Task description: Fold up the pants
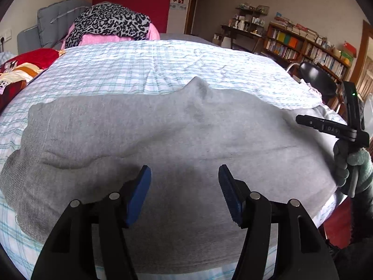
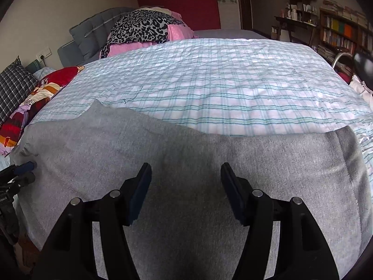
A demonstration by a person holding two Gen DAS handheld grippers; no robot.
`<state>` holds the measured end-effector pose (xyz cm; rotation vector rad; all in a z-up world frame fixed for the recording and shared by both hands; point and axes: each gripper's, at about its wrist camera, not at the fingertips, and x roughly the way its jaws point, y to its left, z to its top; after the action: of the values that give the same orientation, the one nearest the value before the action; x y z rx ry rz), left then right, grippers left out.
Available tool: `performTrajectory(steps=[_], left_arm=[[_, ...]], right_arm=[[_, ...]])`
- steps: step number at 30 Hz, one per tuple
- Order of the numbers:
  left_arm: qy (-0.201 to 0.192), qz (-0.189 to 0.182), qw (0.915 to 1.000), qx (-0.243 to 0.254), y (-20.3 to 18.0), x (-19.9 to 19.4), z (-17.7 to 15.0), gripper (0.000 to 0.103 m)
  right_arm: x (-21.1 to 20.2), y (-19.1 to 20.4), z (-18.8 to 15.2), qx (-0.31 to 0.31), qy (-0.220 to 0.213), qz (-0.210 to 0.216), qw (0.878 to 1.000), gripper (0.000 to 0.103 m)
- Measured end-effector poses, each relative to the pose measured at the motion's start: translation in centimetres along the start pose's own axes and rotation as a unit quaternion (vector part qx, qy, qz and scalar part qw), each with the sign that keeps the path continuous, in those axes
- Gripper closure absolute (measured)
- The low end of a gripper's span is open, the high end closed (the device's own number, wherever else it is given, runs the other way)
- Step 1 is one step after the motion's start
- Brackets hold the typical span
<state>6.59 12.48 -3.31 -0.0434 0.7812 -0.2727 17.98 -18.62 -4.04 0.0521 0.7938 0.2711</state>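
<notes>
pants: grey knit sweatpants point(image 1: 177, 140) lie flat across the near half of the bed point(image 1: 163, 60), long axis left to right, on the checked sheet. They look already doubled leg on leg; that is a judgement from the single-width outline and the crotch point sticking up at the far edge.
left gripper: point(image 1: 184, 175) hovers over the middle of the fabric, fingers point(image 1: 142, 186) spread wide, nothing between them.
right gripper: point(image 2: 185, 175) hovers over the fabric further right, fingers point(image 2: 233, 186) wide apart, holding nothing. Its body shows at the right edge of the left view, in a gloved hand point(image 1: 352, 170).
step: probably between folds, both tools free above the cloth, no edge pinched yet.
next move: likely pick one end, both grippers come down on its two corners, close on all layers, carry it across to the other end.
watch: thick knit, layers can slip apart; far-edge bump wants flattening first.
clutter: leopard-print fabric point(image 1: 112, 21) and pink bedding point(image 1: 100, 37) at the far left, well apart from the pants.
</notes>
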Motion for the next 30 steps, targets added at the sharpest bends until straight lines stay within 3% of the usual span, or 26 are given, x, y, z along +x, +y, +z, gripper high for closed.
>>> performTrajectory(steps=[4, 10, 14, 19, 25, 30], left_arm=[[-0.007, -0.043, 0.9985, 0.032, -4.0, 0.0, 0.6, 0.036], [0.022, -0.095, 0.9936, 0.058, -8.8, 2.7, 0.1, 0.036], [0.023, -0.075, 0.9929, 0.089, -10.9, 4.3, -0.8, 0.029], [0.018, -0.048, 0.9921, 0.115, -12.0, 5.0, -1.1, 0.027], [0.027, -0.051, 0.9931, 0.102, -12.7, 5.1, 0.1, 0.027], [0.02, -0.072, 0.9898, 0.121, -15.7, 5.2, 1.2, 0.027]], right_arm=[[-2.1, -0.3, -1.9, 0.004, -0.015, -0.01, 1.0, 0.037], [-4.1, -1.8, -5.5, 0.009, -0.028, -0.057, 0.998, 0.037], [-4.8, -2.1, -7.5, -0.015, -0.043, -0.075, 0.996, 0.034], [-5.5, -2.6, -9.0, -0.011, -0.073, -0.066, 0.995, 0.033], [-9.4, -5.5, -11.4, 0.07, -0.141, -0.043, 0.987, 0.033], [-12.8, -9.5, -14.6, 0.168, -0.163, -0.034, 0.972, 0.033]])
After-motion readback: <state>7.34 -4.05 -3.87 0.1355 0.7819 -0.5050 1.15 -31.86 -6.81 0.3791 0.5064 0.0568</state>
